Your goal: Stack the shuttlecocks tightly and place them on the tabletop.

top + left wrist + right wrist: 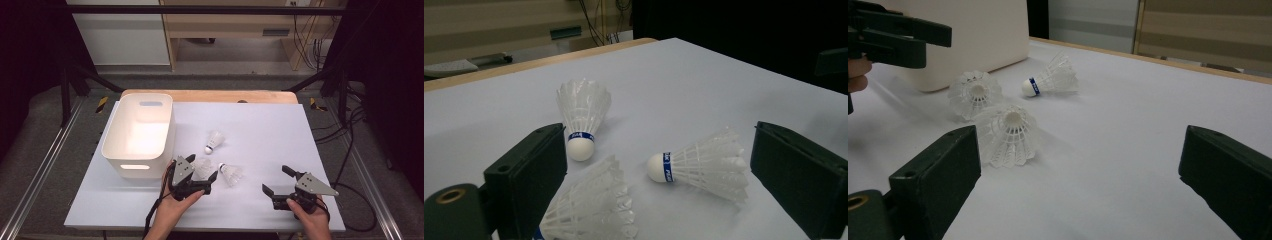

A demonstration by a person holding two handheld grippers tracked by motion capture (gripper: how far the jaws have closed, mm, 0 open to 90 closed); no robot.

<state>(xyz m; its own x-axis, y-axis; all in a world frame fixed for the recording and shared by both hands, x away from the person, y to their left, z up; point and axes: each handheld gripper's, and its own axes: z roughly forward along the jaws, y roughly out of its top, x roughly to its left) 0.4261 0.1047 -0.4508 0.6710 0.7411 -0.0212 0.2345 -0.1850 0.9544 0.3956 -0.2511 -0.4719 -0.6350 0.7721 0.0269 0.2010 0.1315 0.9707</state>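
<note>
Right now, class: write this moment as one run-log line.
left gripper: open, around nearest shuttlecock | right gripper: open, empty | shuttlecocks on table: three | bin: empty

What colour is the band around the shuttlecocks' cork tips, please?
Blue with white lettering, clearest in the left gripper view on the shuttlecock.

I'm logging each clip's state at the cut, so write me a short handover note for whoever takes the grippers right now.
Left gripper: open, jaws around the nearest shuttlecock without pressing on it.
Right gripper: open, nothing held, low over the white mat, apart from the shuttlecocks.
Things: three shuttlecocks lie on the mat; the second shuttlecock is just right of the left gripper, the far shuttlecock beyond them. The white bin stands at the left, nothing visible inside.
Done: nothing binned.
Left, probably: pick up each shuttlecock and drop it in the bin.
</note>
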